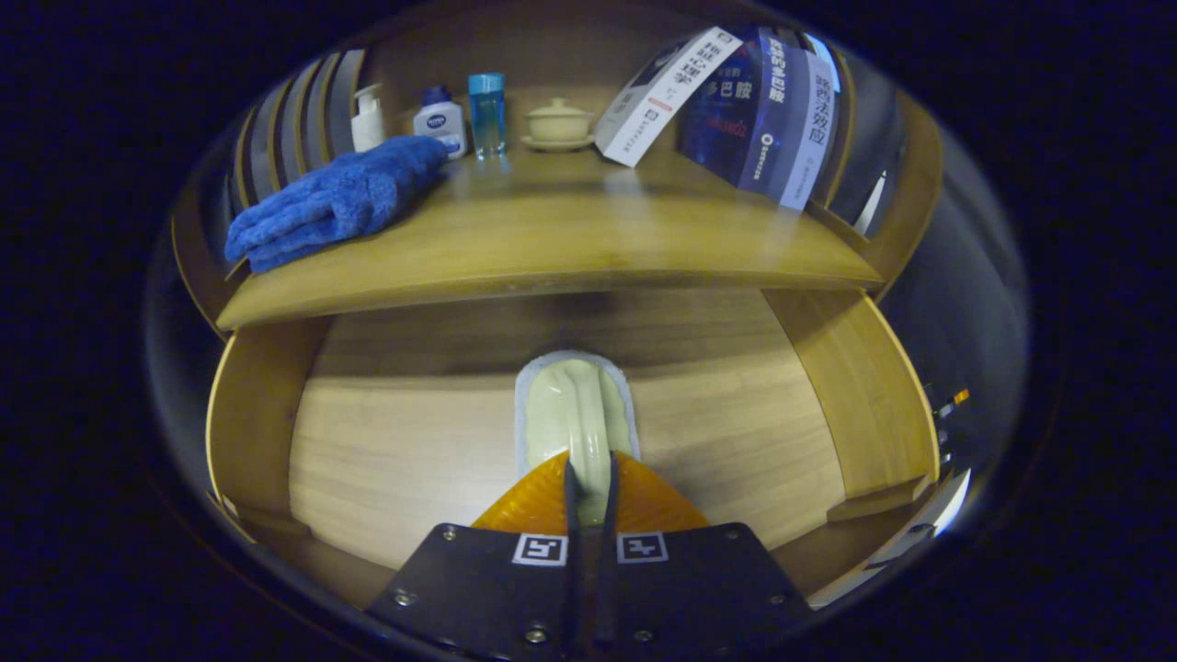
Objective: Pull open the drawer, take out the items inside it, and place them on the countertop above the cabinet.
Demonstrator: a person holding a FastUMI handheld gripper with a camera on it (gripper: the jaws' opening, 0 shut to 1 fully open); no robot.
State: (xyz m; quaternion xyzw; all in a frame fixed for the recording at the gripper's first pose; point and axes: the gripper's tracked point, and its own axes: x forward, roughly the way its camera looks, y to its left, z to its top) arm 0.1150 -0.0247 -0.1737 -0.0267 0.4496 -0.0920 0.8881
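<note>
Tongs (588,478) nearly closed, pinching pale green cloth (575,414) over open drawer (414,441), seemingly lifted off drawer floor. Blue towel (336,202), bottles (441,118), lidded cup (558,121), books (736,101) on worktop (570,239) above.

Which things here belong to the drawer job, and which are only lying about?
Job:
- open drawer
- pale green cloth, pinched between the fingers of the gripper
- countertop
- blue towel on it

Lying about:
- pump bottle
- white bottle
- blue bottle
- lidded cup on saucer
- books
</note>
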